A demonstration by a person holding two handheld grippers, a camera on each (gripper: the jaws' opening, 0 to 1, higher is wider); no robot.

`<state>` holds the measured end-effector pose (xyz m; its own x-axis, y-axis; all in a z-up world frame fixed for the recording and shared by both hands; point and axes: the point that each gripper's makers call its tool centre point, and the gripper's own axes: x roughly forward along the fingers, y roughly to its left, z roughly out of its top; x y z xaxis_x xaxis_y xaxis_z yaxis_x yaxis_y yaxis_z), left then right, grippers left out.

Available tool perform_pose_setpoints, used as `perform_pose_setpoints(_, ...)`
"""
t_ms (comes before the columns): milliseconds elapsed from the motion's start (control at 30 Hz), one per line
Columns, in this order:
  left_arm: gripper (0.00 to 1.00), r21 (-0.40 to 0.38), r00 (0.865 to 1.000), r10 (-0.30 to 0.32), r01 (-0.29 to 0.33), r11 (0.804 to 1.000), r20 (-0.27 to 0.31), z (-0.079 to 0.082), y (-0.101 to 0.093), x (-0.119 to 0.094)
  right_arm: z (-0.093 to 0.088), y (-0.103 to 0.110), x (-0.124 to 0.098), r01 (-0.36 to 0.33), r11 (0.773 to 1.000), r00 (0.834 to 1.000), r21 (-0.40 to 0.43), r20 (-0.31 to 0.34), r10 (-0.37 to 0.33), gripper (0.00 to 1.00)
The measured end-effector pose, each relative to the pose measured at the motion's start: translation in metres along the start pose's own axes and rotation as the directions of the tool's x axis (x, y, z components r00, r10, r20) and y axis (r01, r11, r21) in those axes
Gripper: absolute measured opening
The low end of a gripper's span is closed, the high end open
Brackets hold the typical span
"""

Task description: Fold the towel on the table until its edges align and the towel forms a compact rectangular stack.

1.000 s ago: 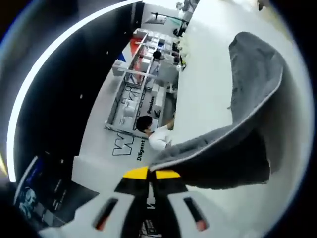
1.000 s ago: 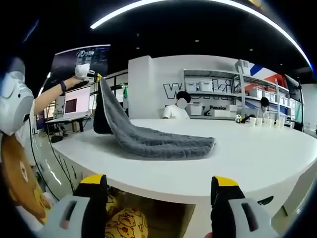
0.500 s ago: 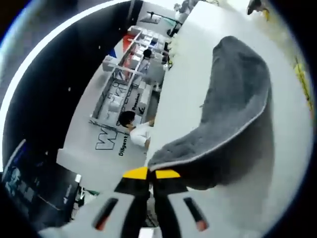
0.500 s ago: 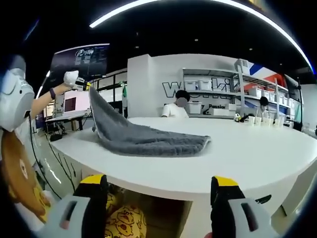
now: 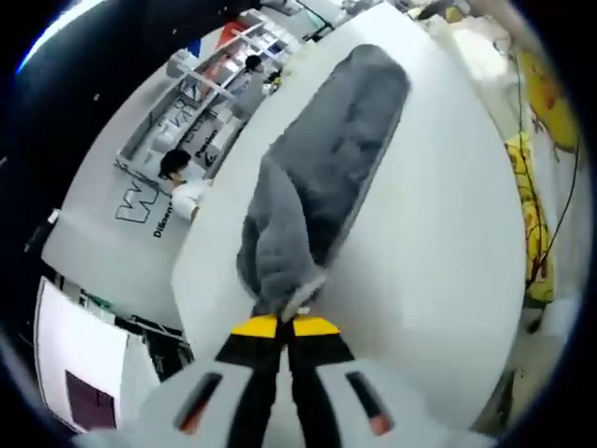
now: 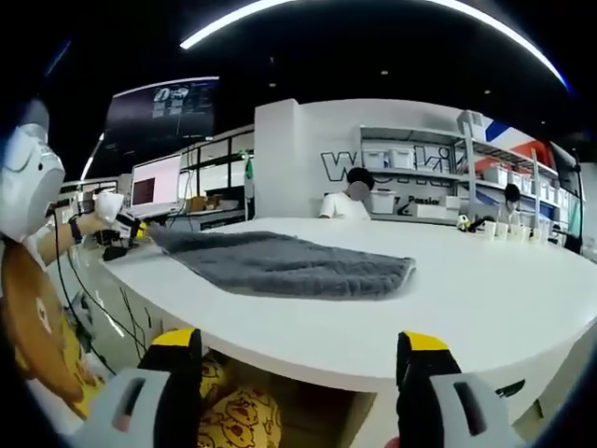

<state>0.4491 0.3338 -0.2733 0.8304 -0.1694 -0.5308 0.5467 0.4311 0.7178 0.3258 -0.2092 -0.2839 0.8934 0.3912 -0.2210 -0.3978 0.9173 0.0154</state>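
The left gripper [image 5: 285,326] is clenched on one end of the towel [image 5: 317,187], jaws closed with the corner bunched between them. The towel lies stretched along the table [image 5: 438,233], flat apart from the held end, which sits near the table's edge. The right gripper [image 6: 291,350] stands released, jaws wide, below the table's edge and well apart from the towel [image 6: 289,264].

Judgement: a fold is in progress and no stack is formed yet. The next move calls for carrying the held end over to meet the far edge squarely.

Containers: bins on the background shelves [image 6: 410,161]; contents cannot be told.
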Motion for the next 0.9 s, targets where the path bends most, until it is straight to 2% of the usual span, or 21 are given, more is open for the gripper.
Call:
perform_pose_setpoints(133,0.04,-0.023,0.999,-0.032,0.032,0.999,-0.013,-0.011,-0.018,0.003,-0.002,0.001,0.002,-0.003,1.000,1.000,-0.001,-0.008,0.003,0.90)
perform_pose_setpoints(333,0.04,-0.040,0.998,-0.060,0.060,0.997,-0.011,-0.013,-0.031,0.007,-0.001,0.004,0.002,-0.007,1.000,1.000,-0.003,-0.005,0.007,0.90)
perform_pose_setpoints(767,0.05,-0.071,0.998,-0.061,0.062,0.996,0.017,-0.005,-0.033,0.003,-0.004,0.004,-0.002,0.000,1.000,1.000,0.001,-0.005,0.000,0.90)
perform_pose_setpoints(900,0.12,-0.075,0.996,-0.082,0.084,0.994,0.036,0.000,-0.038,-0.003,-0.004,0.004,-0.002,0.000,1.000,1.000,0.002,-0.007,0.000,0.89)
